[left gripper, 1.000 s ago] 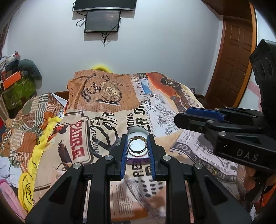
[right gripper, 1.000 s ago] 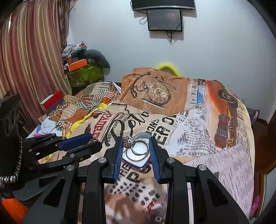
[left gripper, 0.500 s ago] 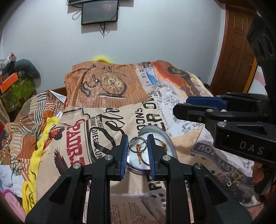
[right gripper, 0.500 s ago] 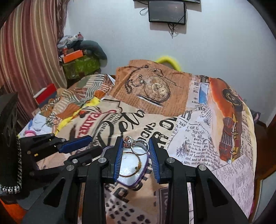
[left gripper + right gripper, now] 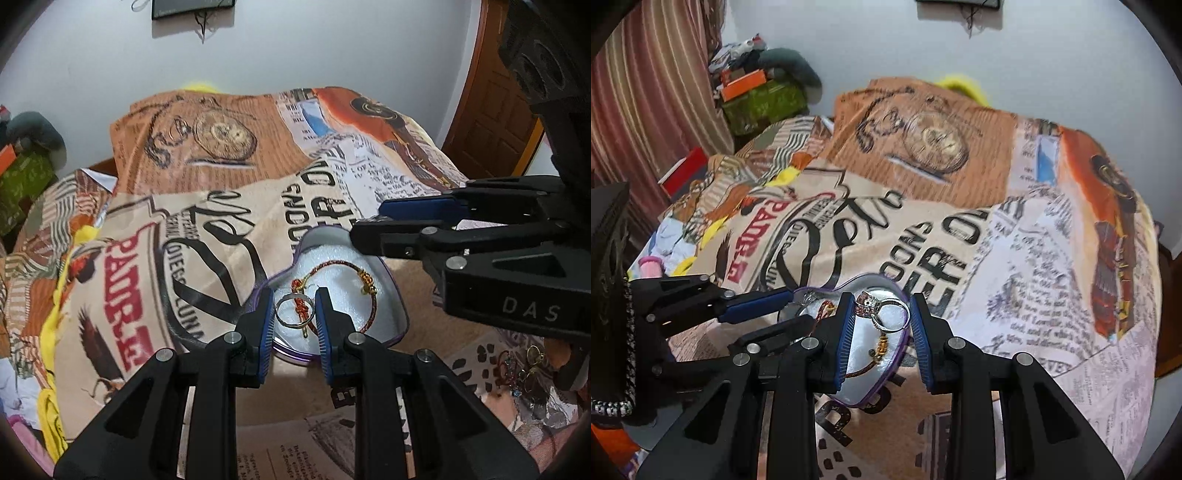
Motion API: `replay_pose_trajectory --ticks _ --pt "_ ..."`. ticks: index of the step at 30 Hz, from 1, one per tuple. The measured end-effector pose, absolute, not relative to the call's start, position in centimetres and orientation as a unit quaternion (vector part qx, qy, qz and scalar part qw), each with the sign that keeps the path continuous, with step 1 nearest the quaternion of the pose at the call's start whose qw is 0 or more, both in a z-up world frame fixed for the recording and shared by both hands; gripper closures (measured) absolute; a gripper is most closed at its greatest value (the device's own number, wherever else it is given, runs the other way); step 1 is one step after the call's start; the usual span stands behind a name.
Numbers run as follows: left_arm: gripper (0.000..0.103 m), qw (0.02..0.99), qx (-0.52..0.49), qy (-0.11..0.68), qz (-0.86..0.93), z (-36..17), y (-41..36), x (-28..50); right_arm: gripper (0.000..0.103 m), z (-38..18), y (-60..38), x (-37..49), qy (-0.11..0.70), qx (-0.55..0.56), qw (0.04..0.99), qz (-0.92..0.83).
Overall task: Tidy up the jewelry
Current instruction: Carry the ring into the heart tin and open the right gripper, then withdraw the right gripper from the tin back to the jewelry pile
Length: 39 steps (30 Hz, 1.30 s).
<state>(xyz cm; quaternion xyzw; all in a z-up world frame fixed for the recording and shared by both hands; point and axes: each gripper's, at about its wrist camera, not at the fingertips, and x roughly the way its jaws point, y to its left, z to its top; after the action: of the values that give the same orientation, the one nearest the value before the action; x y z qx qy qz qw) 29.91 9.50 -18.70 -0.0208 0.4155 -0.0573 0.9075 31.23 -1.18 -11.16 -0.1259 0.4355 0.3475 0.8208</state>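
A heart-shaped box (image 5: 334, 258) with a purple rim and white lining lies on the printed bedspread. A red and gold cord bracelet (image 5: 364, 277) rests inside it. My left gripper (image 5: 294, 301) is shut on a plain silver ring (image 5: 284, 317), held just above the box's near edge. My right gripper (image 5: 881, 302) is shut on a silver ring with a pinkish stone (image 5: 877, 308), over the same box (image 5: 864, 373). Each gripper shows in the other's view: the right gripper (image 5: 369, 225) comes in from the right, the left gripper (image 5: 801, 308) from the left.
A small heap of loose jewelry (image 5: 522, 369) lies on the bedspread (image 5: 207, 229) at the lower right. Clutter and boxes (image 5: 757, 92) stand against the curtain on the left. A wooden door (image 5: 491, 110) is at the right.
Both grippers have moved forward and down with their rings. The heart box now lies right under them, and the bracelet inside it has come into sight.
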Motion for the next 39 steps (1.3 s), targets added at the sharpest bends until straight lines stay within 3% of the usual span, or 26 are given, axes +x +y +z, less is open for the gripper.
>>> replay_pose_trajectory --ticks 19,23,26,39 --pt "0.082 0.903 -0.018 0.423 -0.067 -18.8 9.0 29.9 0.075 -12.4 0.1 31.7 0.468 -0.127 0.793 0.369" --pt "0.081 0.901 -0.012 0.427 -0.069 -18.9 8.7 29.9 0.071 -12.2 0.1 31.6 0.471 -0.13 0.792 0.366" --pt "0.078 0.9 -0.009 0.43 -0.066 -18.9 8.5 29.9 0.067 -11.6 -0.1 31.3 0.462 -0.131 0.798 0.364" --pt "0.077 0.912 -0.019 0.407 -0.053 -15.4 8.5 27.8 0.066 -8.0 -2.4 28.9 0.419 -0.136 0.829 0.345"
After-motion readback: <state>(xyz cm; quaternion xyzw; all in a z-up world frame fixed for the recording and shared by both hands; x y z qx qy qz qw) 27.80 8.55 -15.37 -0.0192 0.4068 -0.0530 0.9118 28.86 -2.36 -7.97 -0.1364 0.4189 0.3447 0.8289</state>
